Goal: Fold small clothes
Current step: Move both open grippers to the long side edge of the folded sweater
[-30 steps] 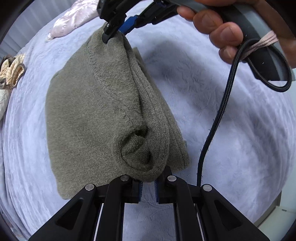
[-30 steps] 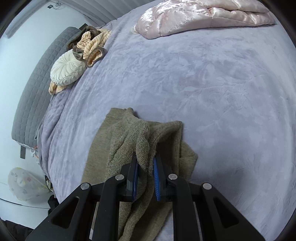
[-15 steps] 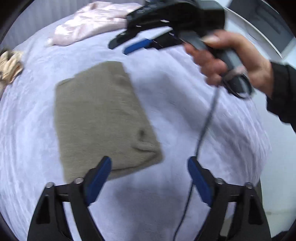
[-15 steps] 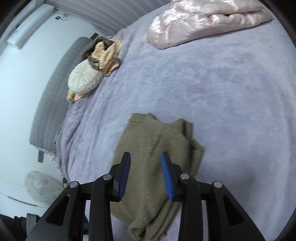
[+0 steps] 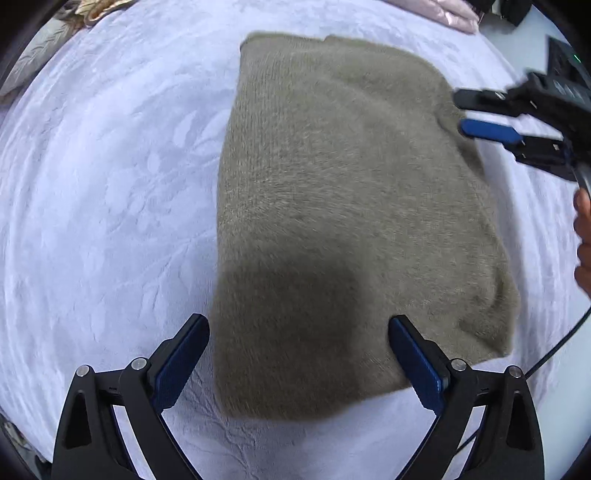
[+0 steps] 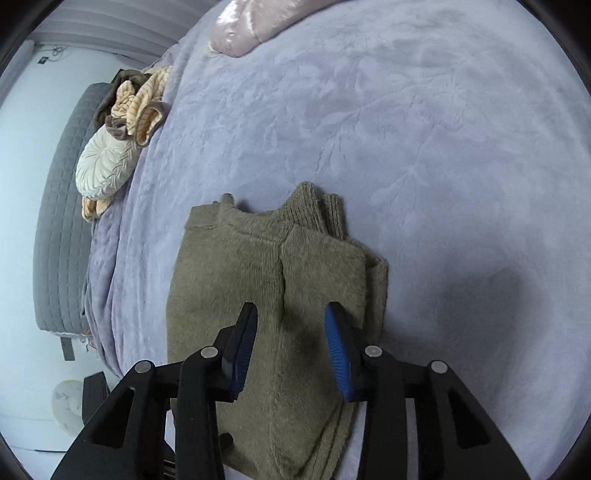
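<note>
An olive-green knitted sweater (image 5: 351, 221) lies folded flat on the lilac bedspread (image 5: 110, 184). My left gripper (image 5: 298, 354) hovers wide open over its near edge, nothing between the fingers. In the left wrist view my right gripper (image 5: 476, 114) shows at the garment's right edge, open. In the right wrist view the same sweater (image 6: 266, 295) lies below my right gripper (image 6: 291, 339), whose blue pads are spread apart above the fabric. Ribbed cuffs (image 6: 317, 210) stick out at the sweater's far edge.
A pink satin quilt (image 6: 251, 29) lies at the far end of the bed. A cream round cushion (image 6: 105, 166) and striped crumpled clothes (image 6: 136, 107) sit beside the grey headboard (image 6: 59, 221). A person's hand (image 5: 583, 240) holds the right gripper.
Both grippers were shut on the sweater a second ago; they let go, and it now lies flat. Both have opened and moved in close over the garment.
</note>
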